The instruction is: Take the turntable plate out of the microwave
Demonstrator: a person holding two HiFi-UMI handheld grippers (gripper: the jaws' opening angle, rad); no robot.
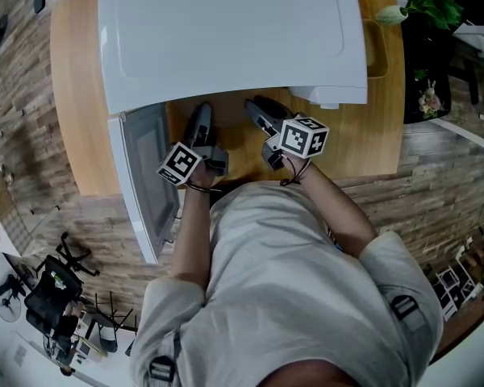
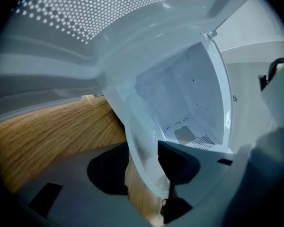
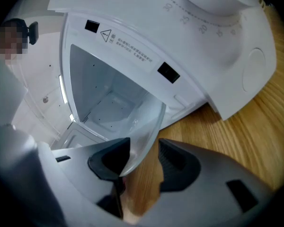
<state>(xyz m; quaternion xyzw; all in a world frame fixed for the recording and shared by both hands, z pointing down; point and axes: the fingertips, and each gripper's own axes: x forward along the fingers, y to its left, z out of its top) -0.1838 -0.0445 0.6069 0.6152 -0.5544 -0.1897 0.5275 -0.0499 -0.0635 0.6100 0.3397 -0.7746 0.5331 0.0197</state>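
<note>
- The left gripper's fingers [image 2: 177, 162] and the right gripper's fingers [image 3: 180, 167] are pictured spread apart, astride the rim of the glass turntable plate [image 3: 144, 136] without clamping it.
- The plate is seen just outside the open microwave [image 1: 226, 31], over the wooden surface [image 3: 255, 141].
- Release is judged in hand; both grippers are next to be drawn straight back, clear of the rim.

Grey T-shirt [image 1: 290, 289], dark hand-held grippers [image 2: 142, 167] [image 3: 144, 164]

Left tongs [image 1: 202, 113] and right tongs [image 1: 258, 105] are held side by side and point forward, tilted slightly downward. The jaws of each stand apart. Left forearm [image 1: 192, 232] and right forearm [image 1: 339, 208] are extended.
</note>
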